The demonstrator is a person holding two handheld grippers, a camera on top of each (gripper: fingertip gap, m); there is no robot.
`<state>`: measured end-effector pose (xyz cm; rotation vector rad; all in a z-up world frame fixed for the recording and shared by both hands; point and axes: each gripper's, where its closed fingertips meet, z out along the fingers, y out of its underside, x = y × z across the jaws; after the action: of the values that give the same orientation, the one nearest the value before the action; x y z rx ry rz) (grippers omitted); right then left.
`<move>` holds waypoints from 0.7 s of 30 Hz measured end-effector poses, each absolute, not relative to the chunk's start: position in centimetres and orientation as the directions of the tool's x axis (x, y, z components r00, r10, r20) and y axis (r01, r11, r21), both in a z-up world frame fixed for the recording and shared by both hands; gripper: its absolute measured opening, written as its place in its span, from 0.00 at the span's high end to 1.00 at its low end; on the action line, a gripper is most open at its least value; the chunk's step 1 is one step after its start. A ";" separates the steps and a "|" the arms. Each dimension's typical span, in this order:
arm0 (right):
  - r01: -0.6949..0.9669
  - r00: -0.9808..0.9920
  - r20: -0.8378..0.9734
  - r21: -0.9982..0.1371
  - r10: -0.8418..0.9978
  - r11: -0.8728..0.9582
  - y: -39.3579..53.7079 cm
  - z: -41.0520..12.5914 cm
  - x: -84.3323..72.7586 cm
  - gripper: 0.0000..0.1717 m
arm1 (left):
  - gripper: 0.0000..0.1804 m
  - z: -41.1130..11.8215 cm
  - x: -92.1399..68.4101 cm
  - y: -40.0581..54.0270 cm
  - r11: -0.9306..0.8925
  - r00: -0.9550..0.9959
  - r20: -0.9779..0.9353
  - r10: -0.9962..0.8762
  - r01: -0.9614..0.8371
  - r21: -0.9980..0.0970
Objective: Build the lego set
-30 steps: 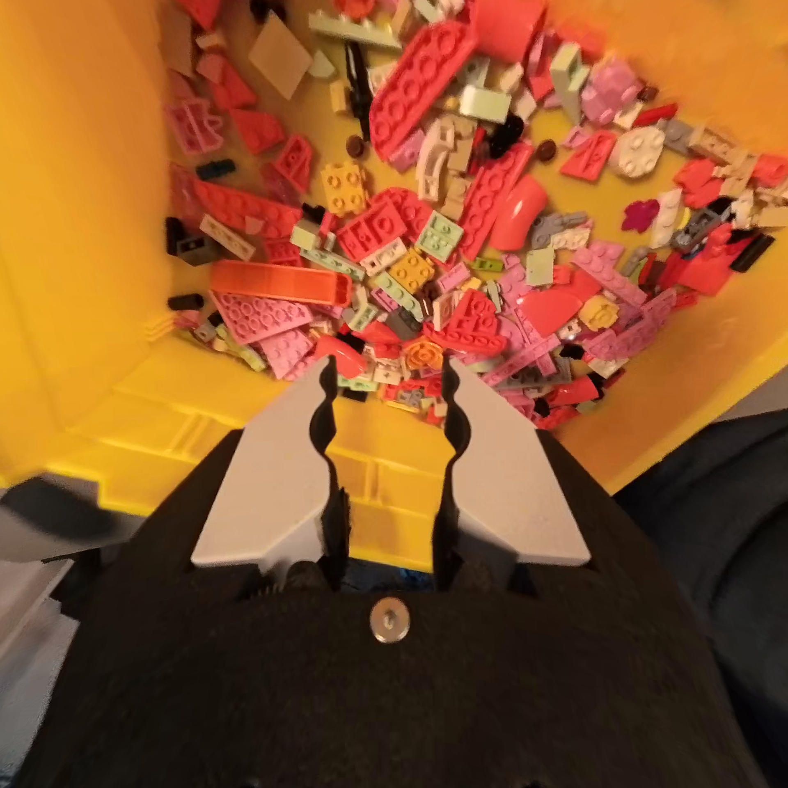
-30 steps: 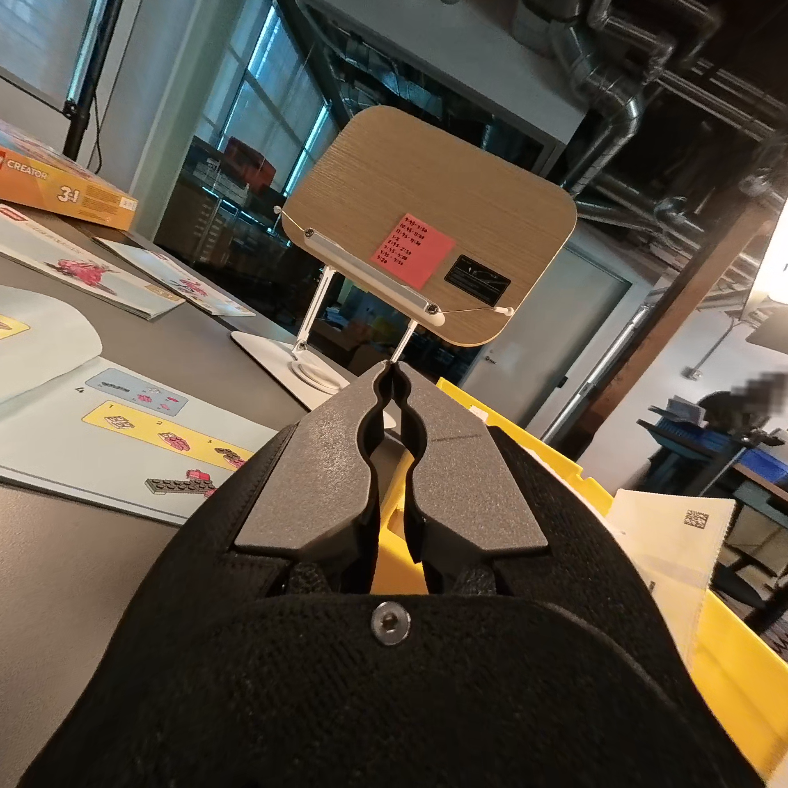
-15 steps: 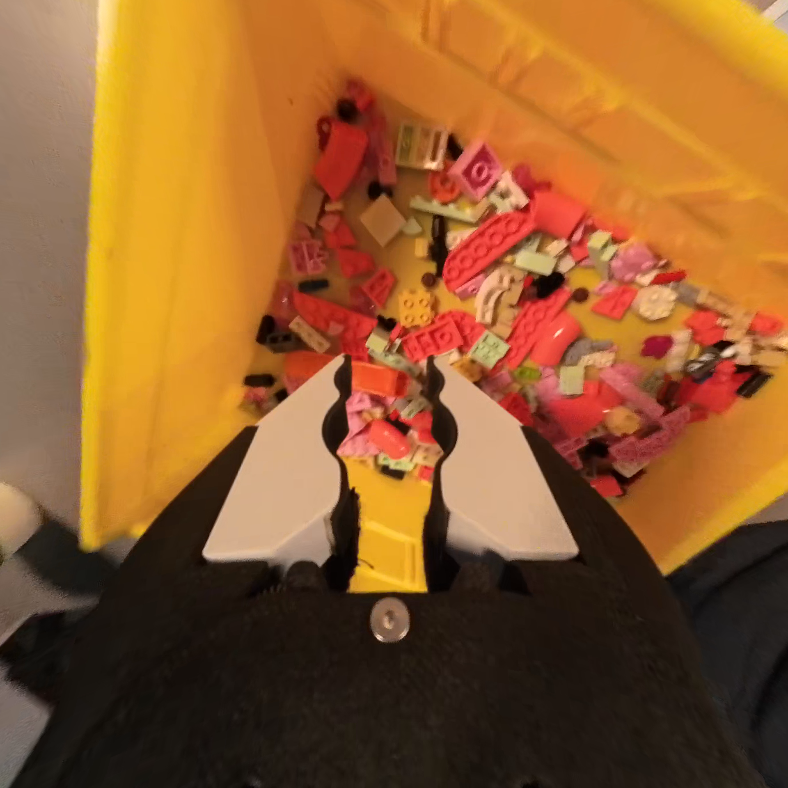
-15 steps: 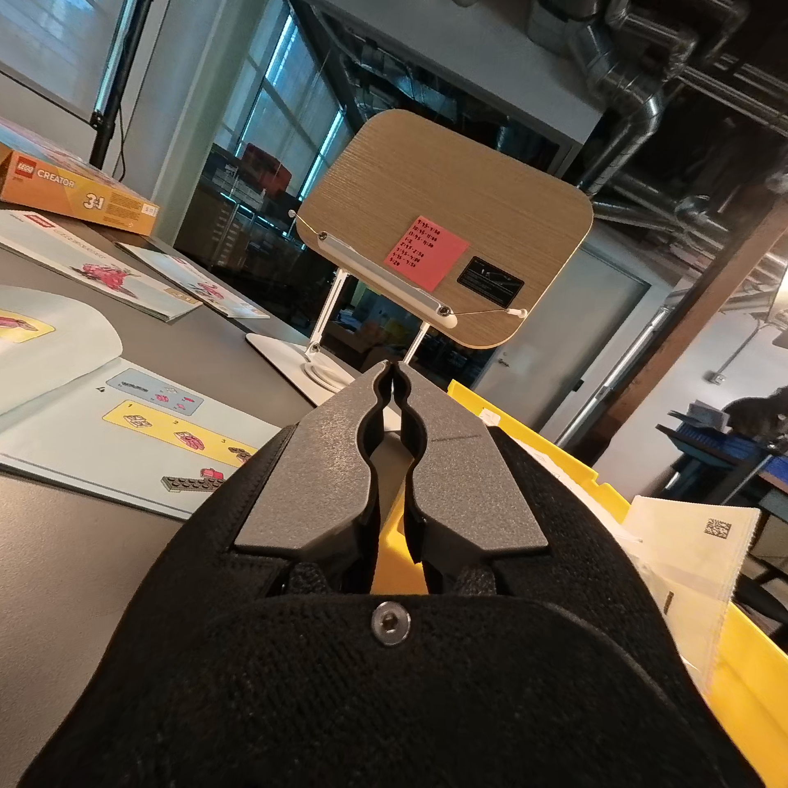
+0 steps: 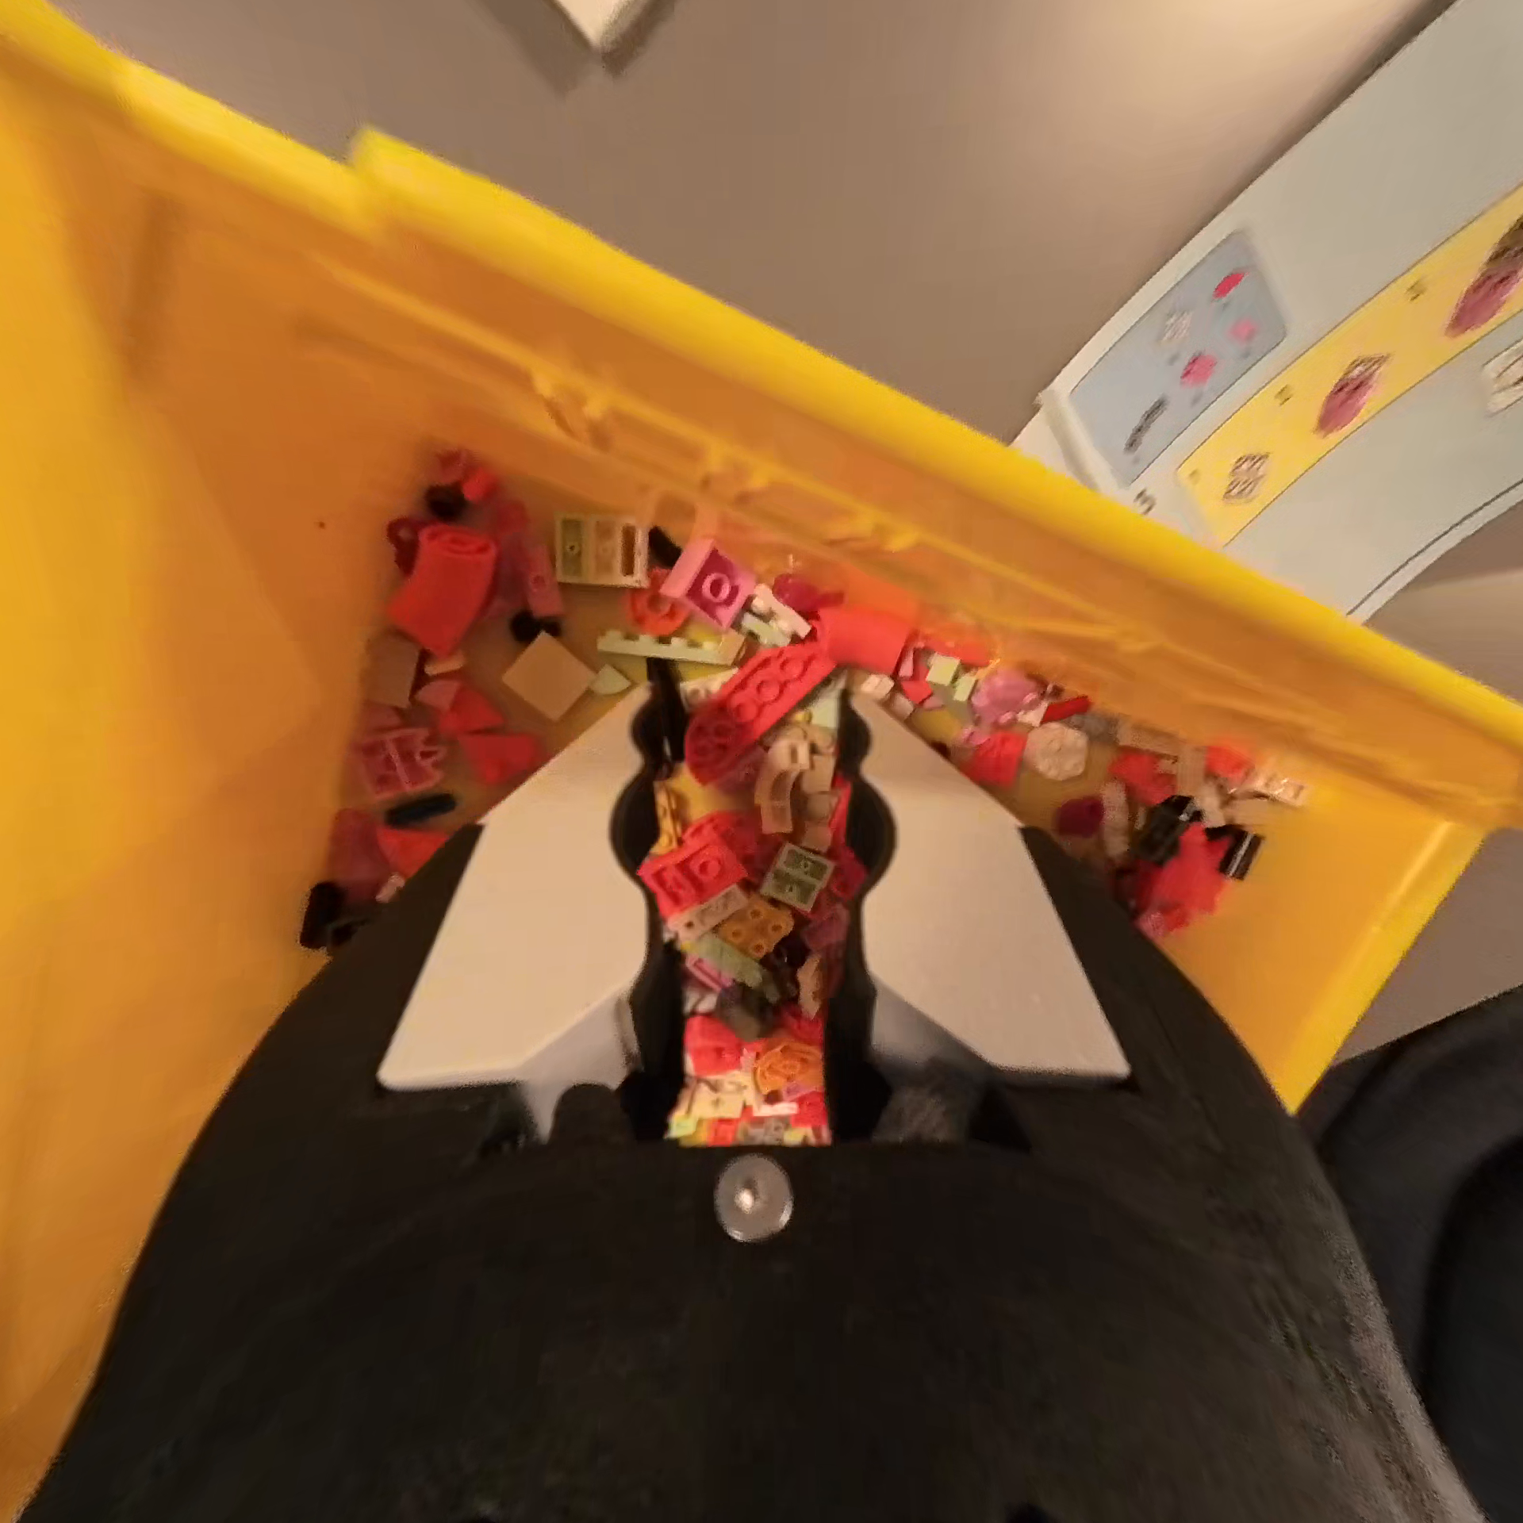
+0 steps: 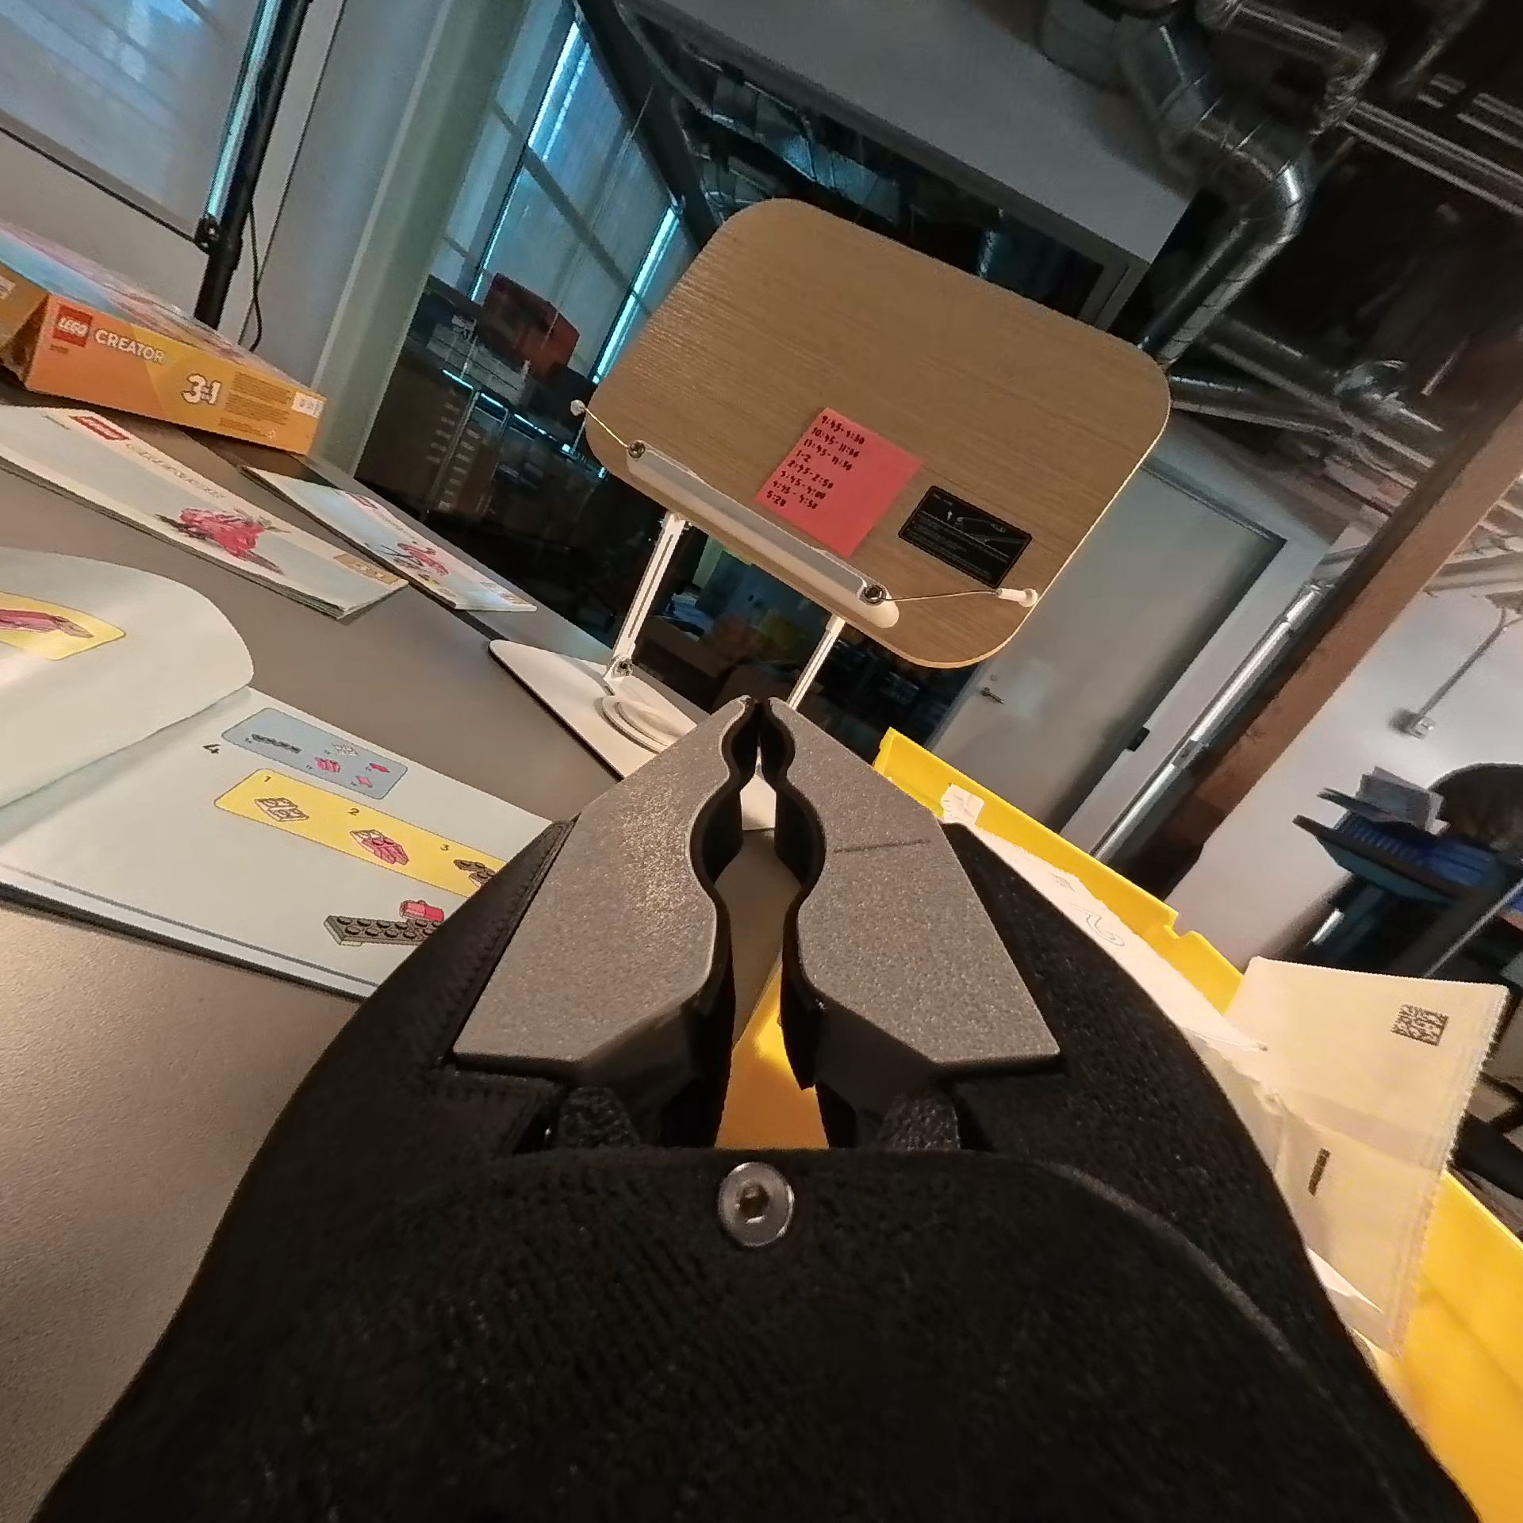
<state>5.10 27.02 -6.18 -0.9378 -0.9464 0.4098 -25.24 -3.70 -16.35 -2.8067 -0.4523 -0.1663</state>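
**Q:** Grey tabletop [image 6: 124,1112], two views. What is the state of the right gripper [image 6: 756,705]?

**A:** Its dark grey fingers [image 6: 626,890] are pressed together at the tips, with nothing visible between them. It is held low over the table. An open instruction booklet [image 6: 247,808] lies flat at its 9 o'clock. The rim of a yellow bin [image 6: 1030,824] sits at 3 o'clock, with white paper bags [image 6: 1360,1112] standing in it.

**Q:** And beyond the tips?

**A:** At 12 o'clock stands a wooden book stand [image 6: 865,395] on a white base. It carries a pink sticky note [image 6: 836,478] and a black label [image 6: 964,536]. At 10 o'clock, well apart, lie two closed booklets [image 6: 206,519] and an orange toy box [image 6: 165,371].

**Q:** What about the left gripper [image 5: 750,696]?

**A:** Its white fingers [image 5: 527,890] are spread and grip nothing. It points down into the yellow bin [image 5: 206,577], above a loose pile of toy bricks [image 5: 742,898]. The view is blurred, so contact with the pile cannot be confirmed.

**Q:** What is nearest to its tips?

**A:** A long red studded plate [image 5: 775,672] shows in the gap between the tips, lying in the pile. A tan square tile [image 5: 548,676] is at 10 o'clock. Farther off are a pink brick [image 5: 717,589] at 12 o'clock and a red curved piece [image 5: 445,585] at 11 o'clock. Outside the bin wall, at 2 o'clock, the booklet page [image 5: 1319,371] lies on the table.
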 end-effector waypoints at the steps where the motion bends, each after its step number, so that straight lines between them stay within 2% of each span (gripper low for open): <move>1: 0.087 0.549 0.505 -0.827 0.666 0.555 27.0 -6.2 5.1 1.00 | 0.72 -16.8 -25.0 -4.0 -0.922 0.949 0.152 0.277 0.307 -0.238; 3: 0.088 0.546 0.506 -0.827 0.668 0.555 27.0 -6.2 5.0 1.00 | 0.69 -17.5 -24.6 -4.5 -0.939 0.955 0.137 0.262 0.285 -0.193; 6: 0.090 0.543 0.508 -0.827 0.669 0.555 27.0 -6.3 5.0 1.00 | 0.71 -17.9 -24.4 -4.9 -0.945 0.957 0.124 0.261 0.280 -0.168; 7: 0.090 0.542 0.508 -0.827 0.669 0.555 27.0 -6.3 5.0 1.00 | 0.73 -17.9 -24.4 -5.1 -0.944 0.954 0.129 0.271 0.289 -0.158; 8: 0.091 0.541 0.508 -0.827 0.670 0.554 27.0 -6.3 4.9 1.00 | 0.83 -17.9 -24.5 -5.5 -0.944 0.954 0.119 0.277 0.293 -0.149; 9: 0.091 0.541 0.508 -0.828 0.671 0.554 27.0 -6.3 4.9 1.00 | 0.87 -17.9 -24.8 -5.7 -0.943 0.952 0.110 0.285 0.299 -0.146; 12: 0.091 0.538 0.509 -0.828 0.672 0.554 26.9 -6.4 4.9 1.00 | 0.89 -17.7 -25.6 -6.5 -0.928 0.938 0.096 0.333 0.344 -0.144; 14: 0.093 0.536 0.511 -0.827 0.672 0.554 26.9 -6.4 4.9 1.00 | 0.99 -17.1 -27.1 -6.9 -0.916 0.931 0.021 0.363 0.361 -0.176; 15: 0.093 0.536 0.511 -0.827 0.672 0.555 26.9 -6.4 4.8 1.00 | 0.98 -16.9 -27.8 -7.1 -0.914 0.929 -0.015 0.369 0.359 -0.189; 18: 0.093 0.534 0.511 -0.828 0.674 0.553 26.9 -6.4 4.8 1.00 | 0.81 -16.2 -26.8 -6.4 -0.902 0.934 0.055 0.352 0.354 -0.245; 21: 0.094 0.531 0.512 -0.827 0.675 0.554 26.9 -6.5 4.8 1.00 | 0.80 -15.6 -24.4 -5.4 -0.896 0.936 0.177 0.305 0.345 -0.281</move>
<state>4.76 26.89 -6.47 -0.9403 -0.9686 0.4151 -24.39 -5.39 -15.59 -2.7818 -0.4787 -0.1846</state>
